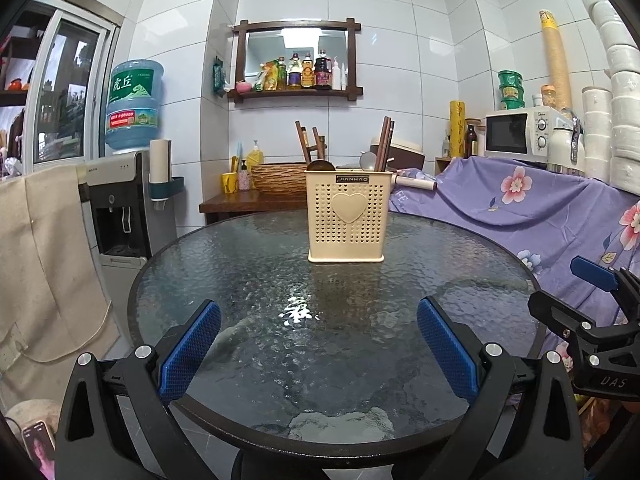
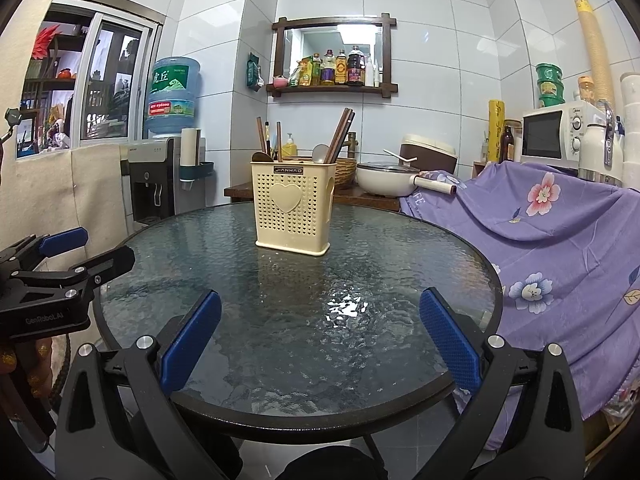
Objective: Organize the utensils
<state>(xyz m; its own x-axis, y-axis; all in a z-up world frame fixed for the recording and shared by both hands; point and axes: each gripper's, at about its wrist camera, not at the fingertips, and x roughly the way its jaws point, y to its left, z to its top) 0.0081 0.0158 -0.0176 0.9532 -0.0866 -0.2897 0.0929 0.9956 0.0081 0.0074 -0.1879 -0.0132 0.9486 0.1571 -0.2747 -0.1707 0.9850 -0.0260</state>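
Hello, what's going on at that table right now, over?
Left gripper and right gripper both open, empty. Utensil holder upright on glass table, chopsticks and spoons inside. Nothing in the way.

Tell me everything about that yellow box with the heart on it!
The cream plastic utensil holder is a tall box standing upright on the round textured-glass table. Its front wall is full of tiny heart-shaped holes around one big raised heart, with a dark label reading JIANHAO near the rim. Brown wooden chopsticks and rounded spoon ends poke out of the top, leaning. Nothing else touches it; both hand-held grippers are apart from it, near the table's front edge.
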